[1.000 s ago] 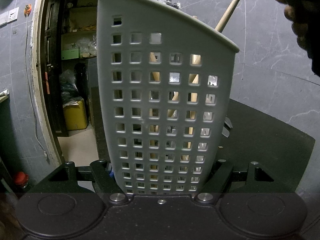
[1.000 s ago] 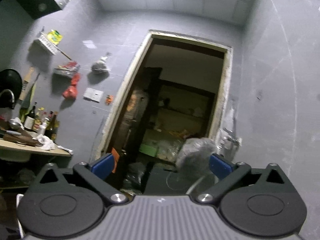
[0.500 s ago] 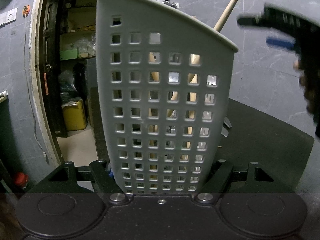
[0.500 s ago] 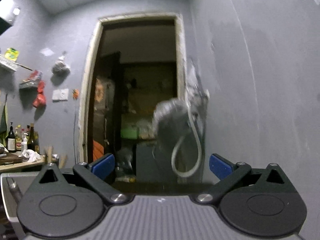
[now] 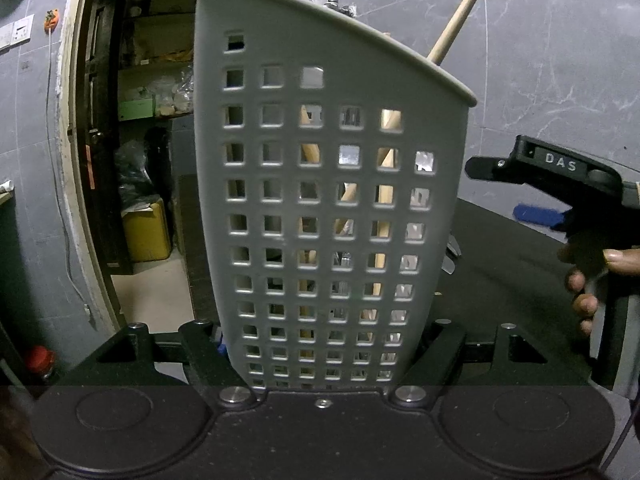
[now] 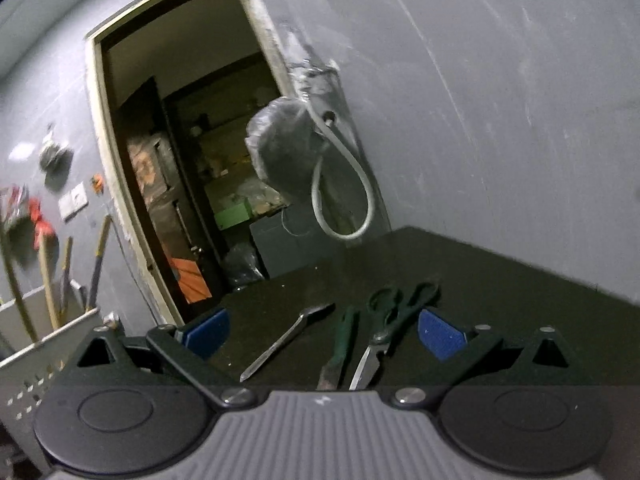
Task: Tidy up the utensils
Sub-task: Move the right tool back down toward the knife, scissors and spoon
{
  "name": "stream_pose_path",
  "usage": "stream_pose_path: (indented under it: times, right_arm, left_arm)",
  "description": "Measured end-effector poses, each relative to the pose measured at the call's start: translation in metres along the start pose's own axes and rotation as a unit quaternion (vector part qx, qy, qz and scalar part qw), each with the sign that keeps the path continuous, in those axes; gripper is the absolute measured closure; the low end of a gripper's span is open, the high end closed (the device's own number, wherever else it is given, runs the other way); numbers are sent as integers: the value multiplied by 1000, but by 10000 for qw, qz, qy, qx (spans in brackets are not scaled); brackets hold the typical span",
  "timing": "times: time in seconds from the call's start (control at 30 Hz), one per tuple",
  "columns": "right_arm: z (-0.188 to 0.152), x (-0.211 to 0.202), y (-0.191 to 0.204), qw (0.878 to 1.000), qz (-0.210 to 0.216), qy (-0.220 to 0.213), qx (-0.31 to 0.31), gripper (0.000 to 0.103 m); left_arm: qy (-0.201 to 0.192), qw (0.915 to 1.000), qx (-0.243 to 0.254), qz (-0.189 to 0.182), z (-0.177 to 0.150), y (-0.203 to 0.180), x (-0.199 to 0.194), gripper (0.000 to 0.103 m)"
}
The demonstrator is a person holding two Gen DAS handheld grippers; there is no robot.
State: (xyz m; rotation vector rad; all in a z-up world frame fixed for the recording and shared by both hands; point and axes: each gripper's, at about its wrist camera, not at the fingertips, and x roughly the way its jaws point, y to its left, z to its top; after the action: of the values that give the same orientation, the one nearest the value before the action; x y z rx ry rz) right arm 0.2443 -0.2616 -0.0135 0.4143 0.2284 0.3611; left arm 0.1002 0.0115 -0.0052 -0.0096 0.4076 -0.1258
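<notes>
A tall grey perforated utensil holder (image 5: 328, 208) fills the left wrist view, and my left gripper (image 5: 324, 360) is shut on its base. Wooden handles (image 5: 460, 20) and metal utensils stand inside it. My right gripper (image 5: 516, 188) hangs to the holder's right, held by a hand (image 5: 588, 280). In the right wrist view that gripper (image 6: 322, 330) is open above a dark table (image 6: 500, 280). Below it lie a metal spoon (image 6: 286, 340), a green-handled knife (image 6: 340, 350) and green-handled scissors (image 6: 390, 320). The holder's edge (image 6: 40, 344) shows at the left.
An open doorway (image 6: 192, 184) leads to a cluttered storeroom behind the table. A grey bag and hose loop (image 6: 320, 168) hang on the wall beside it. A yellow canister (image 5: 146, 228) and a red-capped jar (image 5: 40, 360) stand on the floor at the left.
My right gripper has come down beside the holder and rolled, so the utensils on the table now show beneath it. The left gripper and the holder have not moved.
</notes>
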Motion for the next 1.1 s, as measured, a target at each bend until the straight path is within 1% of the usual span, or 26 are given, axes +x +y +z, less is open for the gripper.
stream_pose_path:
  times: [0.1, 0.2, 0.3, 0.47, 0.73, 0.93, 1.1]
  right_arm:
    - [-1, 12, -8, 9991, 78, 309, 294, 0]
    - [-1, 20, -9, 9982, 91, 525, 293, 0]
    - [-2, 27, -13, 9958, 114, 746, 519, 0]
    - [-4, 28, -12, 9949, 82, 806, 592, 0]
    - [-6, 31, -10, 9932, -124, 951, 665, 0]
    - [-8, 30, -8, 9929, -138, 974, 671, 0]
    - [-6, 38, -5, 9905, -144, 1250, 551, 0]
  left_arm:
    - [11, 10000, 25, 14, 0, -1, 1, 27]
    - [15, 10000, 23, 17, 1, -2, 1, 27]
    - [22, 10000, 26, 21, 1, -3, 1, 27]
    - [9, 10000, 7, -30, 1, -2, 2, 26]
    - [-23, 9999, -54, -131, 0, 7, 0, 26]
    - [-59, 9997, -133, -182, -2, 13, 1, 26]
    - [-76, 9997, -182, -145, -4, 16, 0, 26]
